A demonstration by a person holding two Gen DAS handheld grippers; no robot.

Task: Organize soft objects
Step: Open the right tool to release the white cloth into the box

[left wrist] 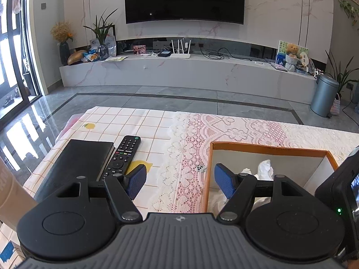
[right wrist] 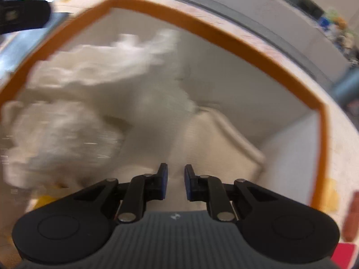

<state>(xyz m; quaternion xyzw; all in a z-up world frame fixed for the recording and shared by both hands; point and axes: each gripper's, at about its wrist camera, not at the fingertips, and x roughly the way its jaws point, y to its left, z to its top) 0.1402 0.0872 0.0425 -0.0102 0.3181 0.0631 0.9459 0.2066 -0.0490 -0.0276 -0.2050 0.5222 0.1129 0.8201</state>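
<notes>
One open cardboard box with an orange rim and pale inner walls sits on the right half of the desk, on a white-and-pink lace cloth. Inside it lie white soft things: from the left wrist view a crumpled white fabric piece pokes up near the box's middle. The right wrist view, heavily blurred, shows a fluffy white heap filling the left and far part of the box and a flatter cream folded cloth with a raised seam on the right, on the box floor. Whether the heap is one piece or several, I cannot tell through the blur.

The left claw hangs spread wide above the lace cloth, just at the box's left wall, with nothing between its blue pads. The right claw is down inside the box over the cream cloth; its fingers stand a narrow gap apart, and pale fabric shows between them, but I cannot tell whether they pinch it.

On the left half of the desk, over a checked cloth with yellow lemon prints, there is one black rectangular book or case and one black remote control, side by side and touching. Beyond the desk, on the floor at far right, stands one grey cylindrical bin.
</notes>
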